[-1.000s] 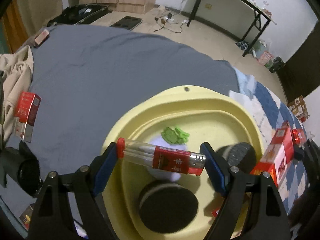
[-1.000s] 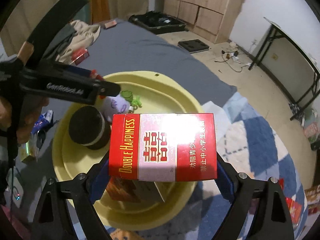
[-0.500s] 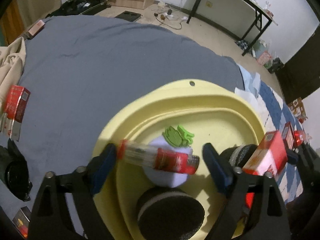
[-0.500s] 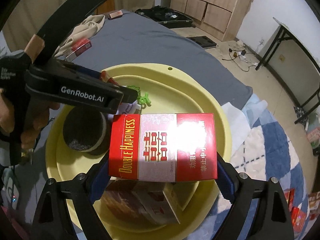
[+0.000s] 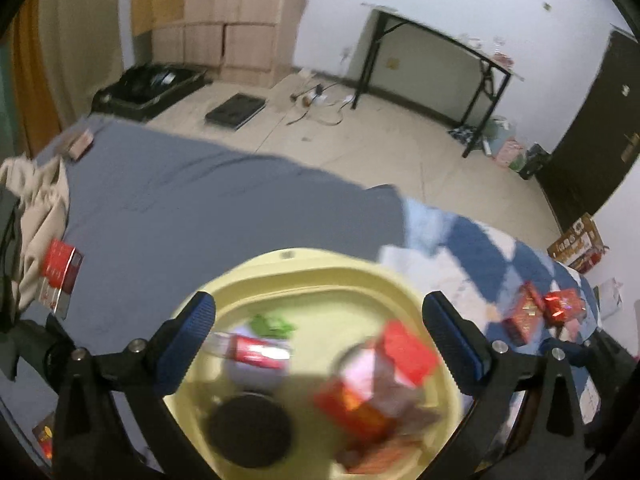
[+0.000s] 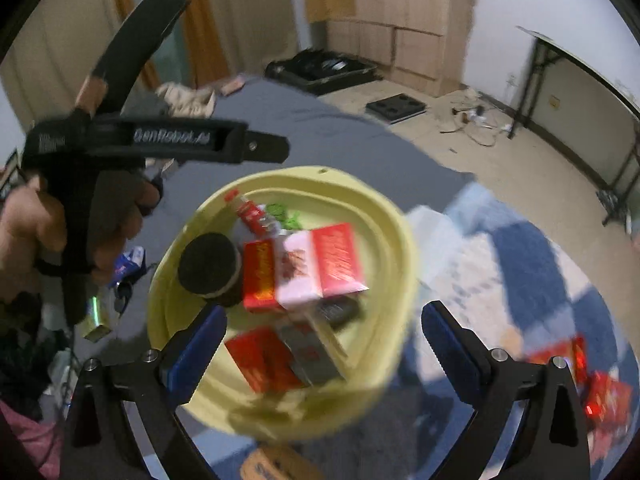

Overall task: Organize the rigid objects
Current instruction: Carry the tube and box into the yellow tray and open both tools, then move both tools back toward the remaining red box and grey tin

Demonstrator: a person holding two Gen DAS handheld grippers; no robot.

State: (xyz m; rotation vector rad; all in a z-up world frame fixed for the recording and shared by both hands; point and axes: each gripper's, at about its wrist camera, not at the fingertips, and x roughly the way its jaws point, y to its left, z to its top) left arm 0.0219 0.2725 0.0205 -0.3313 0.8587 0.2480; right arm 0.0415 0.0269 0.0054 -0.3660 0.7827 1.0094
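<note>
A yellow basin (image 5: 304,268) (image 6: 400,240) sits on the bed. Inside it lie a red lighter (image 5: 252,350) (image 6: 250,214), a red and white cigarette carton (image 6: 316,266) (image 5: 400,354), a second red box (image 6: 264,358), a black round puck (image 5: 250,434) (image 6: 210,262) and a green toy (image 6: 284,216). My left gripper (image 5: 318,334) hangs above the basin, its jaws opening wide with nothing between the pads. My right gripper (image 6: 320,340) is likewise above the basin, jaws opening, and the carton lies loose below. In the right wrist view a hand holds the left gripper's body (image 6: 132,140).
The bed carries a grey sheet (image 5: 192,200) and a blue-and-white blanket (image 5: 480,248). A red box (image 5: 60,272) lies at the left by beige cloth (image 5: 36,200). More red packs (image 5: 540,312) (image 6: 592,376) lie at the right. A black desk (image 5: 440,60) stands on the floor beyond.
Both grippers let go: the lighter left the left jaws and the carton left the right jaws, and both now lie in the basin. Both grippers rose and pulled back, jaws wider.
</note>
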